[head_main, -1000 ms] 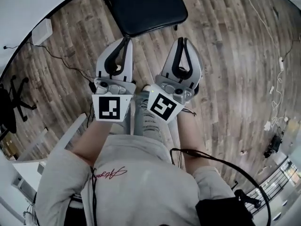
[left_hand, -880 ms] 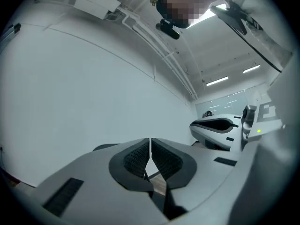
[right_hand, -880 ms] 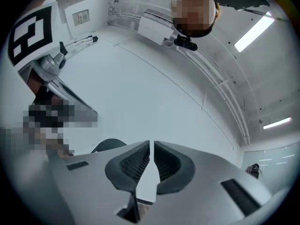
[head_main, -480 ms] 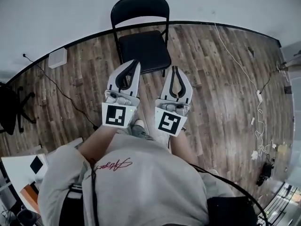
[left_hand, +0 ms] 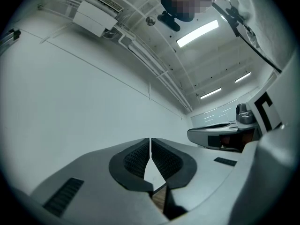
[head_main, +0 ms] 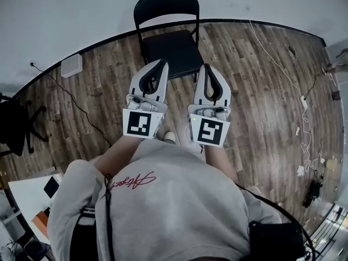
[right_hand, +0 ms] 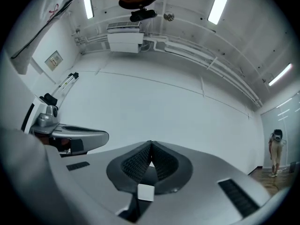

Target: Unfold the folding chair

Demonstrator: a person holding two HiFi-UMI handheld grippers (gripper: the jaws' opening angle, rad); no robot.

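The chair (head_main: 172,49) stands unfolded on the wood floor (head_main: 261,97) at 12 o'clock in the head view. Its seat lies flat and its rounded back is toward the white wall (head_main: 81,15). The person holds both grippers side by side in front of the chest, pointing toward 12 o'clock. The left gripper (head_main: 161,64) is at 11 o'clock from the right gripper (head_main: 207,67), and the two are near but apart. In that view their tips overlap the seat's front edge. Each gripper's own view shows only bare wall beyond the jaws, so neither reaches the chair. The left gripper's jaws are closed pad to pad, with just a hairline seam and nothing between them. The right gripper's jaws meet at the tip in the same way and are also empty. A white box (head_main: 72,65) sits at the wall's foot at 10 o'clock, with a cable (head_main: 76,105) trailing from near it across the boards. More cables (head_main: 302,105) run along the floor at 3 o'clock. A dark office chair (head_main: 15,128) stands at 9 o'clock.
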